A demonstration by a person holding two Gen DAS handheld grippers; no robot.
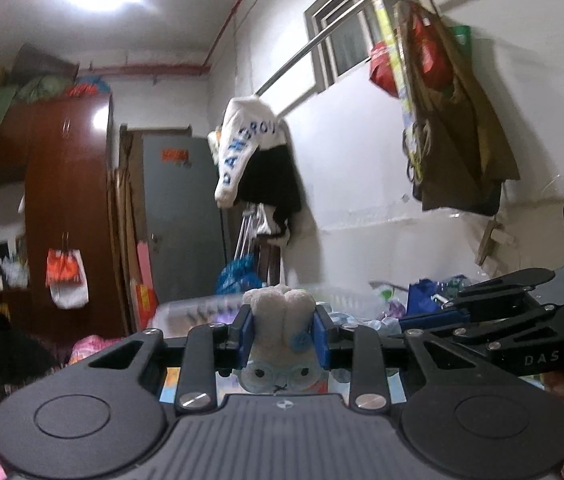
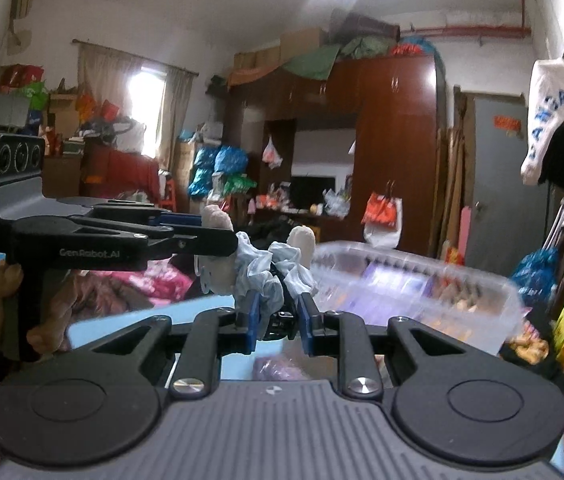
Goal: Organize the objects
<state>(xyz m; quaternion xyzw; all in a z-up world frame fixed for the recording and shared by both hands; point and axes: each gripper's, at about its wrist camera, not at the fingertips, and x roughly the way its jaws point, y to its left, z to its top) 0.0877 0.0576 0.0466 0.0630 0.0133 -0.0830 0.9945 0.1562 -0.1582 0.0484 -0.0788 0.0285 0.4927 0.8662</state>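
Note:
My left gripper (image 1: 282,334) is shut on a cream plush toy (image 1: 280,312) with round blue glasses, held up in the air; the toy's head hangs below the blue pads. In the right wrist view my right gripper (image 2: 280,320) is shut on the toy's pale blue ruffled cloth (image 2: 260,276), with a dark part between the pads. The left gripper (image 2: 210,240) reaches in from the left there and pinches the same toy, whose cream limbs (image 2: 301,240) stick up. The right gripper shows at the right of the left wrist view (image 1: 433,312).
A clear plastic bin (image 2: 421,280) holding mixed items stands just behind the toy; it also shows in the left wrist view (image 1: 202,308). A light blue surface (image 2: 130,324) lies below. Clothes hang on a rail (image 1: 254,152). A wardrobe (image 2: 397,140) and grey door (image 1: 182,216) stand behind.

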